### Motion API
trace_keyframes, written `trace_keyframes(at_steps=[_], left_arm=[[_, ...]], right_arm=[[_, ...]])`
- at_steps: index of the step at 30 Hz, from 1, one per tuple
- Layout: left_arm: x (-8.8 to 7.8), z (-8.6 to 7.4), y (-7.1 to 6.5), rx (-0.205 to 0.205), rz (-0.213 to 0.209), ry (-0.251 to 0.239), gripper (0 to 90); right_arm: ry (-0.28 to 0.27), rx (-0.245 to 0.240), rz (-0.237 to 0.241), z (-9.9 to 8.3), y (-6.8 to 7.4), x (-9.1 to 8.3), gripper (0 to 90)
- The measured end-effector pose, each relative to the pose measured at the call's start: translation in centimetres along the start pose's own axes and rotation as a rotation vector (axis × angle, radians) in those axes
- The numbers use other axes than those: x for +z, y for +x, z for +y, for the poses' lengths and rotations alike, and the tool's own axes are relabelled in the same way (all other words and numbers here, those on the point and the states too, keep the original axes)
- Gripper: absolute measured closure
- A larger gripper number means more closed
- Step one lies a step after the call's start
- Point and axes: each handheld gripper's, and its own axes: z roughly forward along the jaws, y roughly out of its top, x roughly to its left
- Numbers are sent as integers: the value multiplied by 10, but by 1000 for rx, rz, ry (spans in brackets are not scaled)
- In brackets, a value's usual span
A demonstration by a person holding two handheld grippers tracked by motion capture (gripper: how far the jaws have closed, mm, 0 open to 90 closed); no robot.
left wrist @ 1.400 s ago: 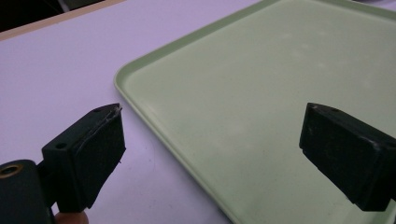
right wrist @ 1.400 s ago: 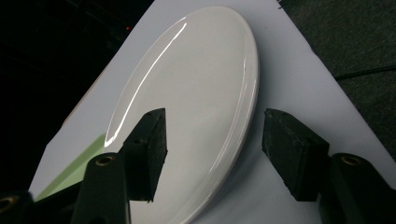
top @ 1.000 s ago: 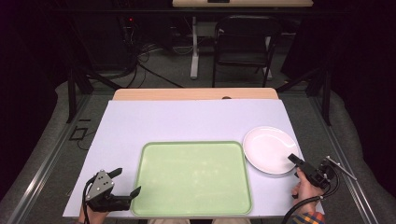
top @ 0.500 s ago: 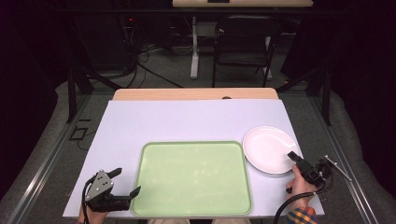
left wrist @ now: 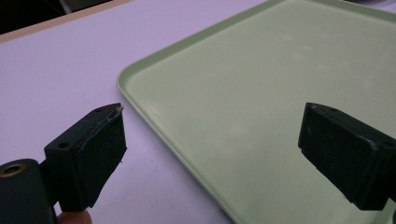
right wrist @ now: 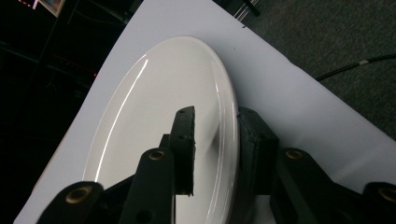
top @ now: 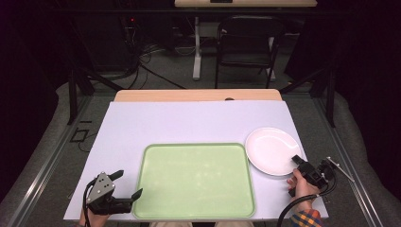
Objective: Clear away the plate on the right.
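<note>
Right claw (right wrist: 212,140) straddling the near rim of the white plate (top: 273,150), jaws just closing, not yet clamped. Green tray (top: 196,179) just left of plate; left claw (top: 127,184) gaping empty at tray's far-left edge.

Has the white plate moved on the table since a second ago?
No. The white plate sits the same distance from the green tray; the right gripper has been closing over its rim.
</note>
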Motion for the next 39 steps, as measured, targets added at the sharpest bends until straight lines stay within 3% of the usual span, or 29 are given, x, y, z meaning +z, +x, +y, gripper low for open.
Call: trace_keyframes(at_steps=[4, 10, 16, 26, 39], left_arm=[[0, 0, 0, 1, -1, 0, 77], [0, 0, 0, 0, -2, 1, 80], [-1, 0, 0, 0, -1, -1, 82], [-1, 0, 0, 1, -1, -2, 86], [-2, 0, 1, 3, -2, -1, 90]], right_arm=[[19, 24, 13, 3, -3, 1, 735], [12, -14, -40, 2, 2, 1, 786], [16, -24, -48, 2, 3, 1, 793], [12, 4, -9, 4, 0, -2, 820], [-28, -23, 33, 8, 6, -8, 843]])
